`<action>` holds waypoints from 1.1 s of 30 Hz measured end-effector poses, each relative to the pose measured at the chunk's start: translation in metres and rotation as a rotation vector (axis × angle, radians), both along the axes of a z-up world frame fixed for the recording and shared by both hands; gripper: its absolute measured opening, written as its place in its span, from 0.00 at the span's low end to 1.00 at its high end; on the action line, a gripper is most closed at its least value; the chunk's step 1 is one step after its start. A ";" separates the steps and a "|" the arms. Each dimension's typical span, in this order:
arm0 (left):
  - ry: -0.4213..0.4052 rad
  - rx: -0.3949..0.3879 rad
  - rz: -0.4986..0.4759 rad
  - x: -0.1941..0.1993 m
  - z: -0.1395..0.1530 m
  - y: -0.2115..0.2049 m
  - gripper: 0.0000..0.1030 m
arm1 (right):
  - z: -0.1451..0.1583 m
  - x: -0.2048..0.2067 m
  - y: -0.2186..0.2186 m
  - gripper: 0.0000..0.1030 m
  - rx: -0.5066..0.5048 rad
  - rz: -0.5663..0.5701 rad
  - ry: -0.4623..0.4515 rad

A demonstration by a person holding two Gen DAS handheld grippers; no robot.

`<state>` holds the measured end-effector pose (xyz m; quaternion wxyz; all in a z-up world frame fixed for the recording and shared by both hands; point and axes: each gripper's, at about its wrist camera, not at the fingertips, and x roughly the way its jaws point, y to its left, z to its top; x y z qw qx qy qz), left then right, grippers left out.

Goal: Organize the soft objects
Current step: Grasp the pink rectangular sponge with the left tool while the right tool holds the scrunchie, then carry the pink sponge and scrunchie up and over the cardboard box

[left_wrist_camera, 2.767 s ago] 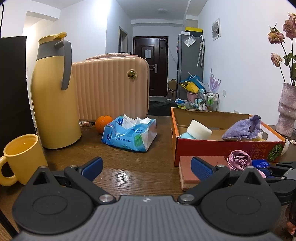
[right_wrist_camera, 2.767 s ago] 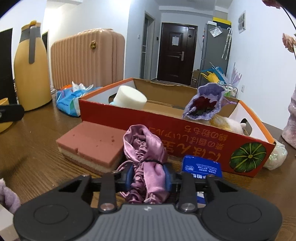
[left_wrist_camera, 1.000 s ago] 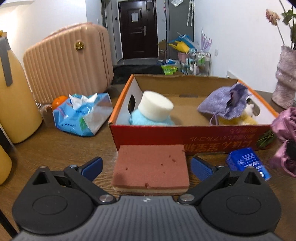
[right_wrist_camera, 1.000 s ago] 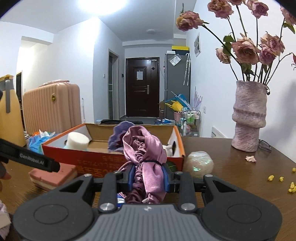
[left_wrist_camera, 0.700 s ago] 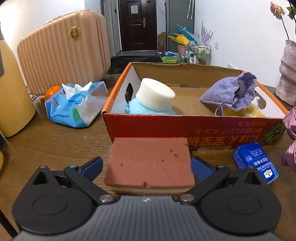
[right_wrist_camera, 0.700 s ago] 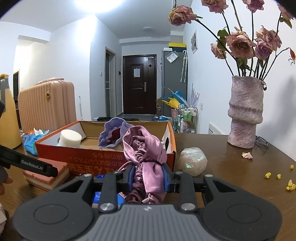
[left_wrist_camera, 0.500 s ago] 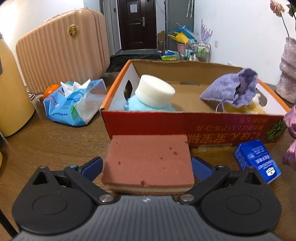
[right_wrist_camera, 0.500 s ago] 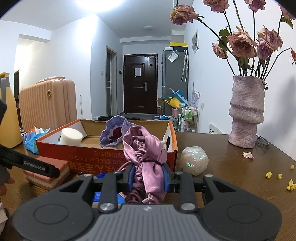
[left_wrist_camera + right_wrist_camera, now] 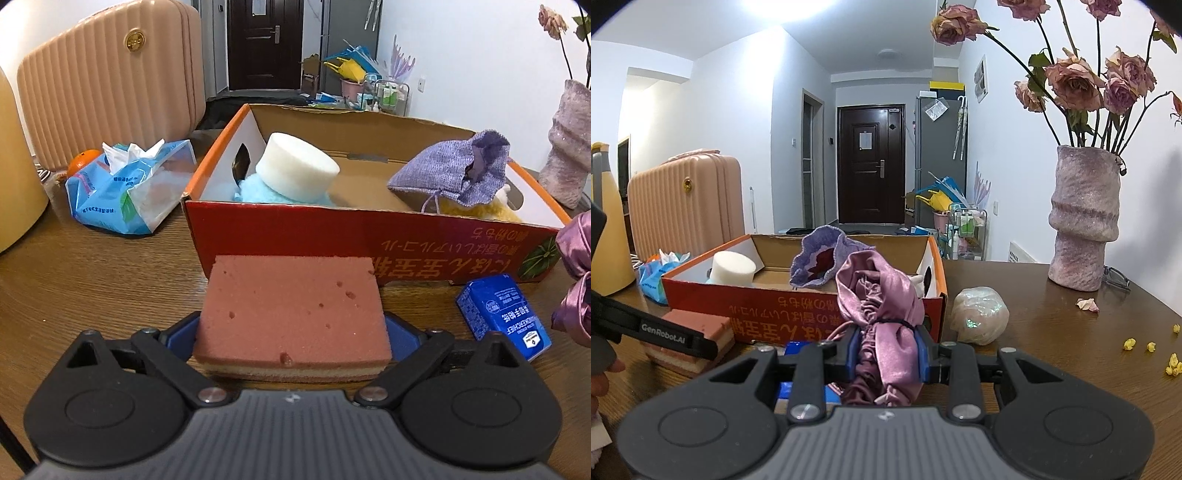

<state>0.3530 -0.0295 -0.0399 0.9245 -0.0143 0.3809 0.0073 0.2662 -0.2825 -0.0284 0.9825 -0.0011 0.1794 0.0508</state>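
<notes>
A pink-topped sponge lies on the wooden table against the front wall of the red-orange cardboard box. My left gripper is open and straddles it, one blue pad at each side, with no squeeze showing. My right gripper is shut on a bunched mauve satin cloth, held above the table in front of the box. That cloth shows at the right edge of the left wrist view. Inside the box are a white foam cylinder and a purple knitted pouch.
A blue tissue pack, an orange and a pink suitcase sit left of the box. A small blue carton lies right of the sponge. A pearly ball and a vase of dried roses stand to the right.
My left gripper has come down and forward, so the sponge now sits between its fingers. The right gripper keeps still with the satin cloth, which it lifted off the table earlier.
</notes>
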 end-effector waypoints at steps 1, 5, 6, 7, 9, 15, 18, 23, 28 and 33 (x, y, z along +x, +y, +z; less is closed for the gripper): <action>-0.002 -0.003 0.000 -0.001 0.000 0.000 0.96 | 0.000 0.000 0.000 0.29 0.000 0.000 0.001; -0.011 -0.020 0.004 -0.002 0.001 0.002 0.96 | 0.000 0.000 0.000 0.29 0.000 0.001 0.001; -0.015 -0.022 0.007 -0.003 0.002 0.002 0.96 | 0.000 0.000 0.000 0.29 0.000 0.001 0.000; -0.019 -0.022 0.010 -0.003 0.002 0.003 0.96 | 0.000 0.000 0.000 0.29 0.000 0.001 0.000; -0.035 -0.020 0.017 -0.006 0.004 0.003 0.96 | 0.000 0.000 0.000 0.29 0.000 0.001 0.000; -0.104 -0.015 0.031 -0.016 0.013 0.002 0.96 | -0.001 -0.002 0.000 0.29 0.003 0.002 -0.010; -0.142 -0.013 0.038 -0.022 0.018 0.002 0.96 | 0.000 -0.002 0.000 0.29 0.006 0.003 -0.017; -0.229 -0.007 0.043 -0.035 0.031 0.000 0.96 | 0.002 -0.006 -0.001 0.29 0.011 0.005 -0.032; -0.300 -0.010 0.034 -0.048 0.043 -0.003 0.96 | 0.005 -0.008 -0.002 0.29 0.016 0.007 -0.045; -0.364 -0.010 0.025 -0.059 0.053 -0.007 0.96 | 0.008 -0.011 -0.001 0.29 0.020 0.011 -0.064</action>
